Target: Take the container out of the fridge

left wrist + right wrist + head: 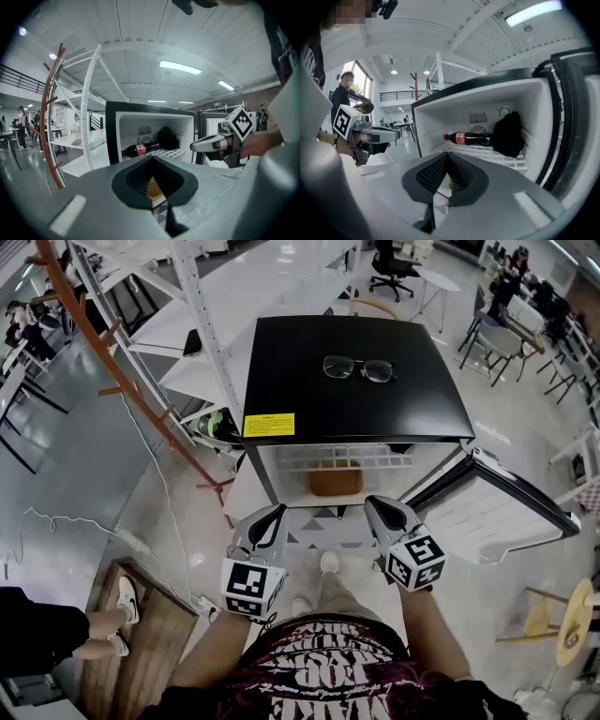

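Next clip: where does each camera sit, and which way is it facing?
Head view: on the person's head, looking steeply down at the fridge top and open door; forearms, left gripper and right gripper show.
Left gripper view: on the left gripper, looking along its shut jaws into the fridge; right gripper shows at right.
Right gripper view: on the right gripper, facing into the fridge; left gripper shows at left.
Shared: both gripper views show the cola bottle on the wire shelf.
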The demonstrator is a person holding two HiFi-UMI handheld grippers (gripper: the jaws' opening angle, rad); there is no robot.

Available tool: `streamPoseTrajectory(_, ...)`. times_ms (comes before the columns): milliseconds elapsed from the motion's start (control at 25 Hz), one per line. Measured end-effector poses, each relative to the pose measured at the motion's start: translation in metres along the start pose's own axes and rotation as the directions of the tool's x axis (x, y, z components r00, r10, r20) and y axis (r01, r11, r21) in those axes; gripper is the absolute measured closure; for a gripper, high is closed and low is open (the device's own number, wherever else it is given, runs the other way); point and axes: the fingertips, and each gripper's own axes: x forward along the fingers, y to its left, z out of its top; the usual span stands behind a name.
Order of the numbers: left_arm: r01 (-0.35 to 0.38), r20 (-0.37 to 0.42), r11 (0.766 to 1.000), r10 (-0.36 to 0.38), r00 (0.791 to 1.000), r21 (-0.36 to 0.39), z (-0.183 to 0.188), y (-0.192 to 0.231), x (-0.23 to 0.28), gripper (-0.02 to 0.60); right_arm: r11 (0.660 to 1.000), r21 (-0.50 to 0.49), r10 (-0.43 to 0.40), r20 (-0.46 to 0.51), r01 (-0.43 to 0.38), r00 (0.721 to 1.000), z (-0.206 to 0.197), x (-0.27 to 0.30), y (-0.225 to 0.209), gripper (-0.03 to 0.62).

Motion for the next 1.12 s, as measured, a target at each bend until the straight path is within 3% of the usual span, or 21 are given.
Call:
streamPoseTrajectory(600, -0.005, -0.025, 1.0, 0.005, 1.0, -0.014, -0.005, 0.011, 0.026, 0.58, 0.996, 0.061, -0.047, -0.148, 0.057, 0.988, -0.059, 0.051, -0.049, 0.571)
streamPoseTrajectory(1120, -0.02, -0.05, 1.0, 0.019, 0.999, -0.021, -0.018, 0.018, 0.033, 0.58, 0.988, 0.098, -0.086, -0.272, 0.116, 0.958, -0.128, 0.087, -0.084, 0.551)
